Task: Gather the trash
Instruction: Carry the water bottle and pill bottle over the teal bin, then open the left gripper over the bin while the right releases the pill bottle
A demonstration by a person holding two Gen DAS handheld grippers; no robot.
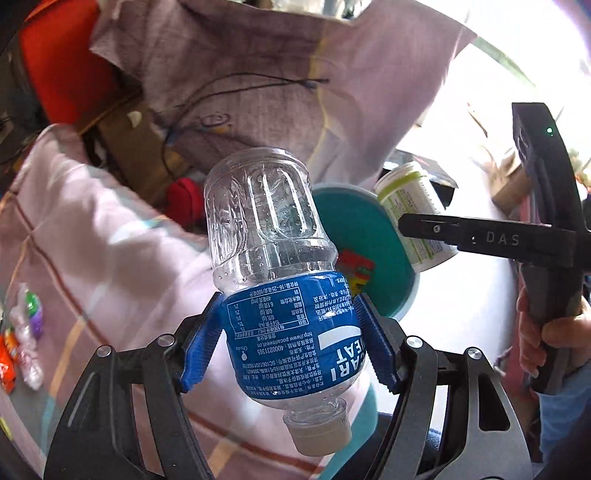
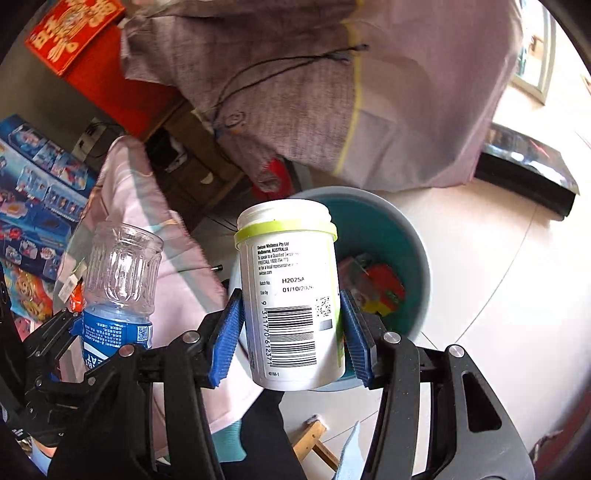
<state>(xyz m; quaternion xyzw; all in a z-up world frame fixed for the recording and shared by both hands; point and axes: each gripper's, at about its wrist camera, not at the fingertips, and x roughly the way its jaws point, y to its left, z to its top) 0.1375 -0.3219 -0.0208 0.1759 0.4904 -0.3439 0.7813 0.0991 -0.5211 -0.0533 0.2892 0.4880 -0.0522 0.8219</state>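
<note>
My left gripper [image 1: 288, 339] is shut on an empty clear plastic bottle [image 1: 273, 266] with a blue label, held cap toward the camera and base away. My right gripper [image 2: 291, 332] is shut on a white supplement jar [image 2: 291, 291] with a lime-green rim and a barcode. A teal bin [image 2: 413, 251] with a pale rim stands on the floor just behind both held items, with red and yellow wrappers [image 2: 384, 291] inside. In the left wrist view the jar [image 1: 413, 206] and the right gripper [image 1: 424, 227] hang over the bin [image 1: 354, 229]. The right wrist view shows the bottle [image 2: 122, 280] at the left.
A pink checked cloth [image 1: 85, 236] covers a surface at the left, with small bottles and snack packets [image 1: 26, 332] on it. A grey-lilac woven sack [image 2: 295, 103] hangs behind the bin. Red box [image 2: 74, 33], black flat box [image 2: 528, 170], white tiled floor [image 2: 480, 295], a person's hand [image 1: 554, 332].
</note>
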